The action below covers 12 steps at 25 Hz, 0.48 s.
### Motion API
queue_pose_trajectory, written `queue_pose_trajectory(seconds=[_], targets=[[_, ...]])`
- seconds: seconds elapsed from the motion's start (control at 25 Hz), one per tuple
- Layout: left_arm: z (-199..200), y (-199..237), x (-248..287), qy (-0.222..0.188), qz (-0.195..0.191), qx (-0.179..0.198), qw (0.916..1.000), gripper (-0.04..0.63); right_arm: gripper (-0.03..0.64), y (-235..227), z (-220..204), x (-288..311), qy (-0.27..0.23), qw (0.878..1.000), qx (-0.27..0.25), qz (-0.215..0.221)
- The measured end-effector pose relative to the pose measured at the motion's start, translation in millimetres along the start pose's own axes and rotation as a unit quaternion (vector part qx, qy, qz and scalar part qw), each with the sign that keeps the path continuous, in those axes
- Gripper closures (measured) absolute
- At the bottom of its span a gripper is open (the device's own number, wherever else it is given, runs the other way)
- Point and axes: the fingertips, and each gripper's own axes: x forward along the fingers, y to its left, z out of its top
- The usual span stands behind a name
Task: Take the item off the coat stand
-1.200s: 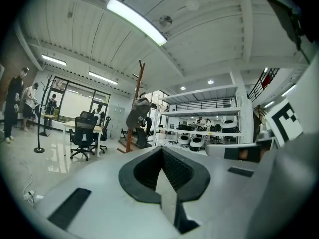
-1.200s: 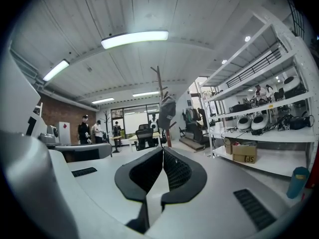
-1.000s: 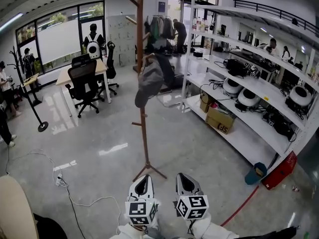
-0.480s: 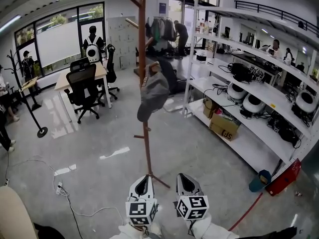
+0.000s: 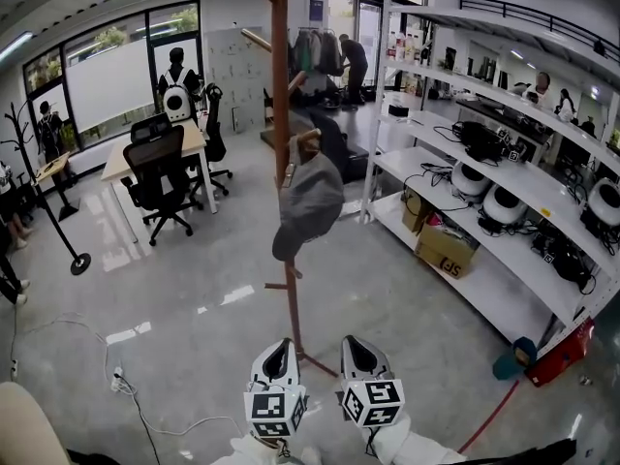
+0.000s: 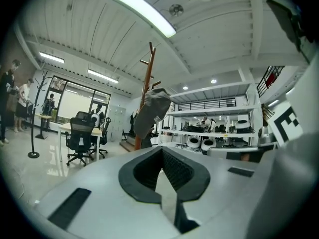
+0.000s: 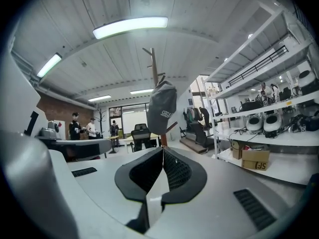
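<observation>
A grey cap [image 5: 309, 204] hangs from a peg of the brown wooden coat stand [image 5: 282, 85] in the middle of the room. The same cap [image 6: 151, 112] and stand [image 6: 147, 83] rise ahead in the left gripper view, and the cap [image 7: 162, 107] on the stand [image 7: 154, 66] also rises ahead in the right gripper view. My left gripper [image 5: 278, 354] and right gripper [image 5: 361, 353] sit side by side at the bottom of the head view, well short of the stand. Both are shut with nothing between the jaws.
White shelving [image 5: 504, 177] with helmets, gear and a cardboard box [image 5: 445, 251] runs along the right. A desk [image 5: 155, 148] with black office chairs [image 5: 158, 168] stands at the left. A cable [image 5: 165, 395] crosses the grey floor. People stand at the far left and back.
The coat stand and cap have come closer and sit lower and larger in the head view. Both grippers keep their place at the bottom, shut.
</observation>
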Motion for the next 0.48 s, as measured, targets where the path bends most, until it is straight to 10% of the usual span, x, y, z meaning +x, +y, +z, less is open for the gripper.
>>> queue_pose_trajectory(seconds=[0.48], targets=[[2.9, 22.5, 36.6, -0.005, 0.000, -0.004, 1.0000, 0.612, 0.606, -14.8, -9.2, 39.1, 0.016, 1.000, 0.005, -0.011]])
